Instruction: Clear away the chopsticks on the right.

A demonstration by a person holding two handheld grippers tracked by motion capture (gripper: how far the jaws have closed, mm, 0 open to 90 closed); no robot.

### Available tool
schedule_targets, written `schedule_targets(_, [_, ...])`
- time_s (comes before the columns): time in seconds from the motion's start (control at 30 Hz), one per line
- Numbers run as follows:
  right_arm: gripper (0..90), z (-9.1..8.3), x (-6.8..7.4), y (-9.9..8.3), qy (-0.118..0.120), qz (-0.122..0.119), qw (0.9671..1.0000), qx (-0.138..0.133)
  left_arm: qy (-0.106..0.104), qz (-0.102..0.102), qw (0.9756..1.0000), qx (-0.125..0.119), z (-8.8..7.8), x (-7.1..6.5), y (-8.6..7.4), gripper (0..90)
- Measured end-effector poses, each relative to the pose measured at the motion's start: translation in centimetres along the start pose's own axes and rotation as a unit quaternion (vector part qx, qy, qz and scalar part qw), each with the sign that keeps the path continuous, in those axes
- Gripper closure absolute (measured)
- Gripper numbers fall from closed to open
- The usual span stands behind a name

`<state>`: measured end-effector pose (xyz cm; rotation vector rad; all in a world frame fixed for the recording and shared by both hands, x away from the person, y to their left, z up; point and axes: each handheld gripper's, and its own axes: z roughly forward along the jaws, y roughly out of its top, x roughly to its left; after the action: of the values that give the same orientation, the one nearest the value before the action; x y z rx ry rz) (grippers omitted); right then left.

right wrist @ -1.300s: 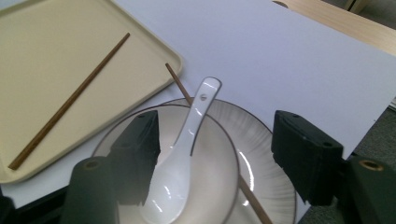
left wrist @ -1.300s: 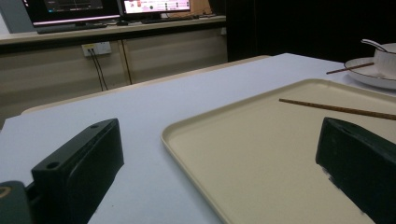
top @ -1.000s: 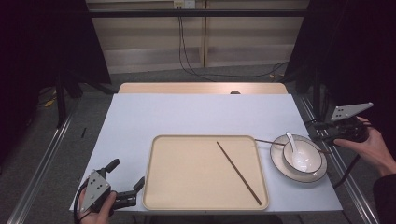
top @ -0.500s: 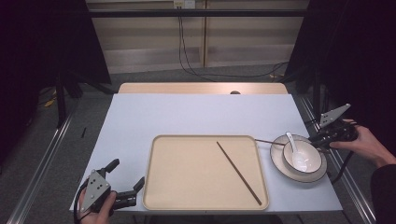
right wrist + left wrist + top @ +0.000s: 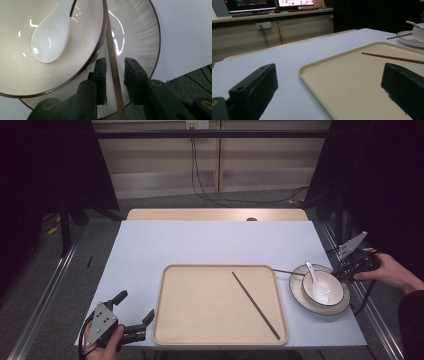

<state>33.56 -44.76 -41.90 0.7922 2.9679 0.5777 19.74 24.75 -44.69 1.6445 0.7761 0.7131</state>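
Note:
A white bowl [image 5: 327, 290] with a white spoon [image 5: 312, 272] stands on a grey-rimmed plate [image 5: 300, 295] at the table's right. One brown chopstick [image 5: 255, 306] lies slantwise on the beige tray [image 5: 200, 320]. A second chopstick [image 5: 287, 272] runs from the tray's right edge onto the plate. My right gripper [image 5: 350, 272] is low over the plate's far rim. In the right gripper view its jaws [image 5: 115, 60] have just been closing and straddle that chopstick [image 5: 113, 75] beside the bowl [image 5: 20, 50], with small gaps left on both sides. My left gripper [image 5: 135, 306] rests open at the tray's front left corner.
The tray [image 5: 352, 82] takes up the table's middle front, and the light blue table top stretches bare behind it. The table's right edge runs just beyond the plate [image 5: 135, 32]. Cabinets, monitors and hanging cables stand behind the table.
My right gripper has come down and leftward to the plate's rim, and its jaws have narrowed around the second chopstick. The left gripper has stayed where it was.

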Motion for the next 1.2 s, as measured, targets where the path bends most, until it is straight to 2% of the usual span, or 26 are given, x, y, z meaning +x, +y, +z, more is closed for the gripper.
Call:
schedule_targets(0.1, [75.0,0.2,0.0,-0.1,-0.001,0.0,1.0,-0.001,-0.001,0.0,1.0,0.001,0.0,0.0,0.0,0.7])
schedule_targets(0.17, [80.7,0.5,-0.1,-0.1,-0.002,0.0,1.0,-0.002,-0.001,0.002,1.0,0.002,0.0,0.0,0.0,0.7])
schedule_targets(0.2, [82.1,0.8,-0.1,0.0,0.004,-0.01,0.9999,-0.007,0.0,0.002,1.0,0.002,0.0,0.0,0.0,0.7])
schedule_targets(0.27, [83.3,0.8,0.0,0.1,0.003,-0.007,0.9999,-0.007,0.0,0.001,1.0,0.001,0.0,0.0,0.0,0.7])
schedule_targets(0.3, [84.3,1.0,-0.2,0.2,0.004,-0.018,0.9998,-0.012,0.0,0.001,1.0,0.001,0.0,0.0,0.0,0.7])
schedule_targets(0.5, [82.3,1.4,-0.1,0.6,0.003,-0.02,0.9998,-0.001,0.0,0.0,1.0,-0.001,0.0,0.0,0.0,0.7])
schedule_targets(0.53, [83.0,1.8,0.0,0.7,0.005,-0.02,0.9997,0.01,0.0,0.001,1.0,-0.001,0.0,0.0,0.0,0.7])
schedule_targets(0.6, [84.3,1.9,0.0,0.7,0.007,-0.022,0.9997,0.012,0.001,0.002,1.0,0.0,0.0,0.0,0.0,0.7])
schedule_targets(0.67, [84.6,1.9,-0.1,0.6,0.008,-0.021,0.9997,-0.001,0.0,0.001,1.0,0.0,0.0,0.0,0.0,0.7])
schedule_targets(0.8, [84.6,1.7,-0.2,0.4,0.009,-0.011,0.9999,0.003,0.0,0.002,1.0,0.0,0.0,0.0,0.0,0.7])
schedule_targets(0.9, [84.7,1.3,-0.2,0.4,0.005,0.006,1.0,0.0,0.001,0.001,1.0,0.0,0.0,0.0,0.0,0.7])
schedule_targets(0.93, [84.7,0.9,-0.3,0.2,0.005,0.024,0.9996,-0.013,0.001,0.002,1.0,0.0,0.0,0.0,0.0,0.7])
schedule_targets(0.97, [84.7,0.9,-0.3,0.2,0.005,0.024,0.9996,-0.013,0.003,0.001,1.0,0.0,0.0,0.0,0.0,0.7])
schedule_targets(1.0, [84.7,0.6,-0.4,0.1,0.002,0.034,0.9993,-0.017,0.001,0.001,1.0,0.0,0.0,0.0,0.0,0.7])
schedule_targets(1.07, [84.7,0.0,-0.5,-0.1,0.003,0.05,0.9982,-0.033,0.009,0.001,1.0,0.0,-0.1,-0.1,0.0,0.7])
schedule_targets(1.13, [84.7,-1.0,-0.6,-0.4,-0.007,0.066,0.9961,-0.057,0.009,0.006,0.9999,0.003,-0.1,0.0,0.0,0.7])
schedule_targets(1.2, [84.7,-1.3,-0.6,-0.5,-0.009,0.074,0.9952,-0.064,0.009,0.004,1.0,0.001,0.0,-0.1,0.0,0.7])
